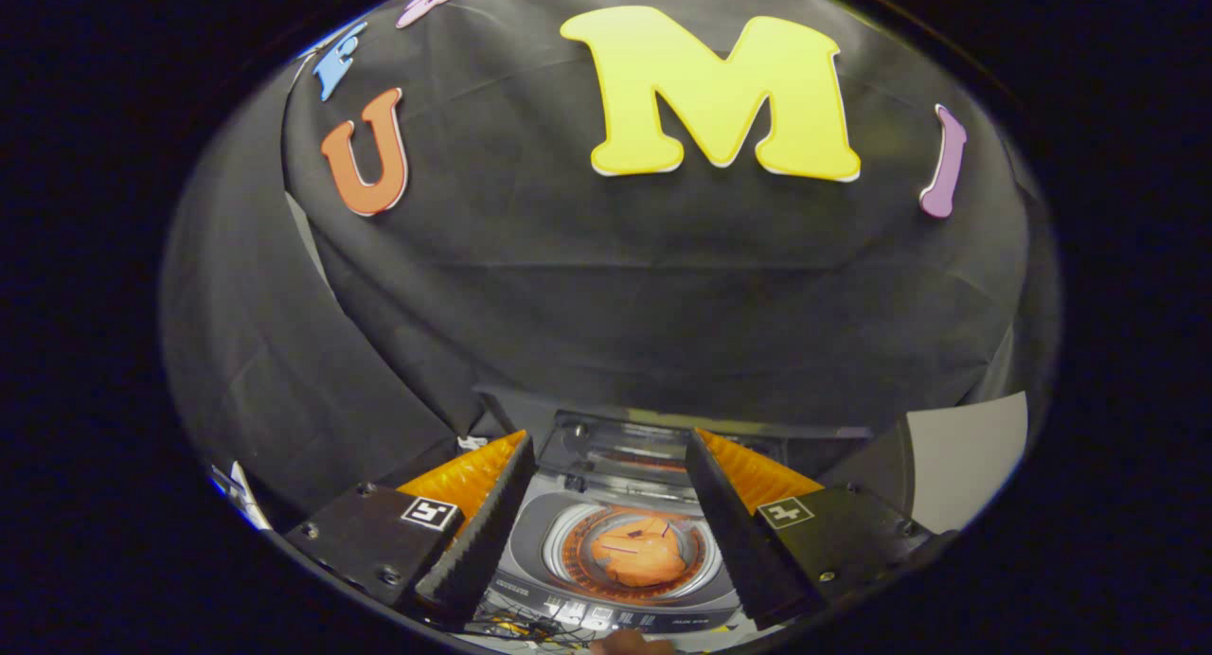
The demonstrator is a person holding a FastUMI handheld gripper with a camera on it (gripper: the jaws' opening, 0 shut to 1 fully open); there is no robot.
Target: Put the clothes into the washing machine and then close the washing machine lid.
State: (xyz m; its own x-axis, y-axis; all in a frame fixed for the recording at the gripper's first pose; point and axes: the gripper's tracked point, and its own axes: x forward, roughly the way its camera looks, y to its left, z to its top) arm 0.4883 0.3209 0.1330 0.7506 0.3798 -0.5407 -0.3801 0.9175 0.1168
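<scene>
Two tool (606, 485) fingers apart; orange clothes (639, 553) inside washing machine (530, 532); labels illegible.

I count one washing machine (620, 551) below me, its one lid (644, 447) standing open at the back. One orange piece of clothing (639, 553) lies in its one drum. My two fingers (483, 513) are spread wide apart with nothing between their pads, on my one gripper (606, 480).

Recording booth: black cloth wall (663, 286) behind small washing machine (625, 551).
</scene>
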